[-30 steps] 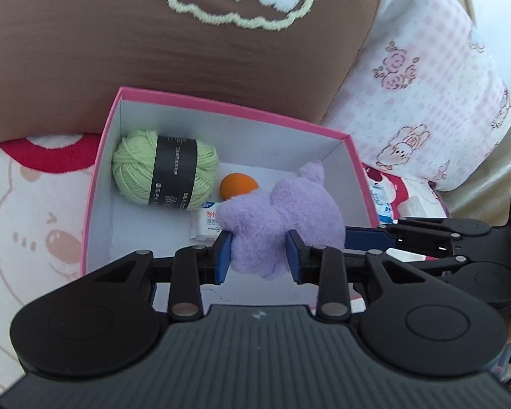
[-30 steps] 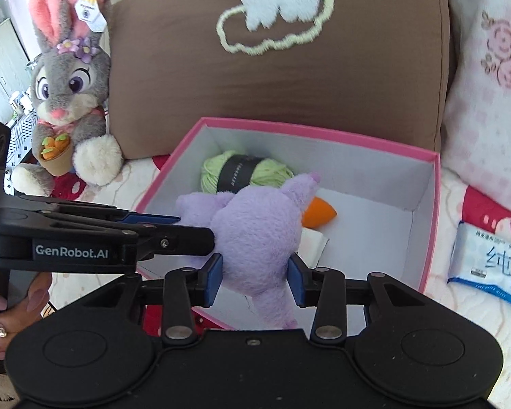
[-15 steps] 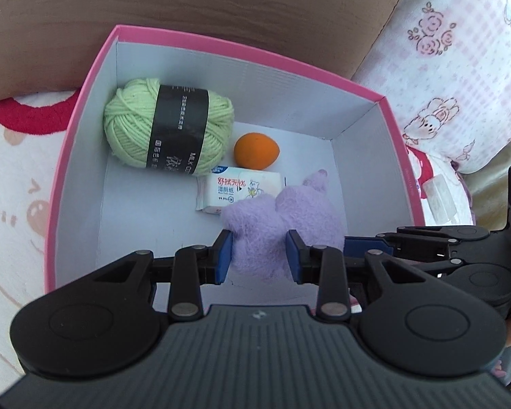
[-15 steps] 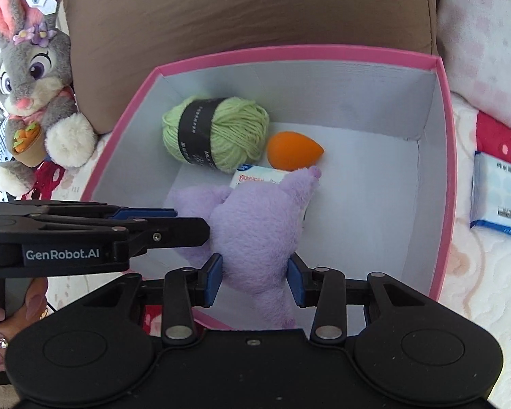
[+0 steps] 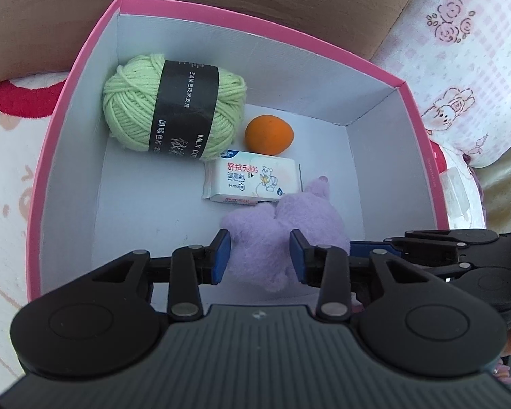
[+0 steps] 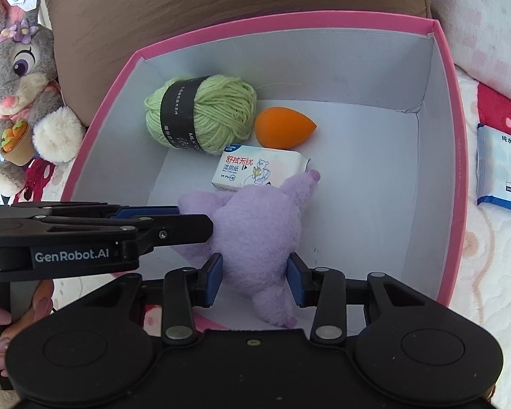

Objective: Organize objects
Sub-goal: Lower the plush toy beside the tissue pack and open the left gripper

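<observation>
Nearest, the right tool [image 6: 253, 279] is clamped on the purple plush toy [image 6: 259, 225], low inside the pink box [image 6: 460, 156]. The left tool [image 5: 259, 255] straddles the toy's other end, its jaws opening, seemingly letting go. Beyond lie a wet-wipe pack [image 5: 253, 180], an orange makeup sponge [image 5: 269, 135] and green yarn [image 5: 173, 105], already stowed. Probably left: another wipe pack [image 6: 502, 170] outside on the bed, perhaps the rabbit plush [image 6: 17, 78].

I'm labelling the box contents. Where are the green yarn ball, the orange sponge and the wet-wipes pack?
green yarn ball [image 5: 129, 102], left wrist view, bare yarn left of its black band
orange sponge [image 6: 282, 127], right wrist view, middle of its body
wet-wipes pack [image 5: 252, 179], left wrist view, printed top face
</observation>
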Action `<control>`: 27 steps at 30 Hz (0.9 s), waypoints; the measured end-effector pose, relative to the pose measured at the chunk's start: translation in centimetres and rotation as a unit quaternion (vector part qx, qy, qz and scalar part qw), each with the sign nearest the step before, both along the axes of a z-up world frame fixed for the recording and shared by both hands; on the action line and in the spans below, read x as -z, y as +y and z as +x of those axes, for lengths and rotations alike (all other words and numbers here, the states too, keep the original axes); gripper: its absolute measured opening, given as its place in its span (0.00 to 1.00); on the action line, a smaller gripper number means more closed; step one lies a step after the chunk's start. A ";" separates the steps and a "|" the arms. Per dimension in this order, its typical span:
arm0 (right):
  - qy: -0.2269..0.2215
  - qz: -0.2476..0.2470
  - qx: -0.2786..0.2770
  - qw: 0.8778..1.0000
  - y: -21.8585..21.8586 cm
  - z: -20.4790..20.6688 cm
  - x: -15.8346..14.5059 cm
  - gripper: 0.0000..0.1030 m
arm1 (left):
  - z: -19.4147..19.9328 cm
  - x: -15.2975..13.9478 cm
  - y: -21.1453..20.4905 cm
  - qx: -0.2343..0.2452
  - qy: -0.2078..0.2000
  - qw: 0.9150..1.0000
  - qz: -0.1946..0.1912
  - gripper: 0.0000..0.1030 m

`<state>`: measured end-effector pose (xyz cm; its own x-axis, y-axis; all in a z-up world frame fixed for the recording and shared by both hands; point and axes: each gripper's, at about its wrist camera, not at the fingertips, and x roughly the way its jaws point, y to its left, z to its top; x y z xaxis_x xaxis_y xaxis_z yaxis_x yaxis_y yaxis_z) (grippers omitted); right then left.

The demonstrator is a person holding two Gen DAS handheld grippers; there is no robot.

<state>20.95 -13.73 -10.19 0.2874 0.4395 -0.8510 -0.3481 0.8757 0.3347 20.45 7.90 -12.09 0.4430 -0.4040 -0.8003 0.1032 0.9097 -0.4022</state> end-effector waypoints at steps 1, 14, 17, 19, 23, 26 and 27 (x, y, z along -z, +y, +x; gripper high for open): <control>0.000 0.000 -0.001 1.000 0.0 0.0 0.1 0.44 | 0.0 0.0 0.1 -0.002 0.000 1.000 0.002 0.40; -0.001 0.016 0.000 1.000 -0.1 0.1 0.0 0.44 | -0.1 0.3 0.1 -0.002 -0.018 1.000 0.023 0.32; -0.007 0.009 -0.007 1.000 0.1 0.2 0.0 0.45 | -0.1 0.6 -0.3 0.004 -0.023 0.999 0.029 0.22; -0.012 0.008 -0.017 1.000 0.3 0.2 0.0 0.40 | -0.2 0.9 -0.8 0.012 -0.019 0.999 0.025 0.17; -0.004 0.014 -0.009 1.000 0.0 0.4 0.3 0.34 | -0.2 1.4 -1.3 0.016 -0.019 1.000 0.007 0.09; -0.007 0.013 -0.005 1.000 -0.1 0.5 0.4 0.34 | 0.0 1.6 -1.2 0.014 -0.018 1.000 -0.007 0.09; -0.010 0.009 -0.006 1.000 0.0 0.4 0.3 0.34 | 0.1 1.7 -1.2 0.015 -0.017 1.000 -0.008 0.09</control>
<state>21.36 -13.72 -10.52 0.2989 0.4580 -0.8372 -0.3657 0.8653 0.3428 20.53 6.66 -13.79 0.4575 -0.4308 -0.7779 0.1443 0.8992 -0.4131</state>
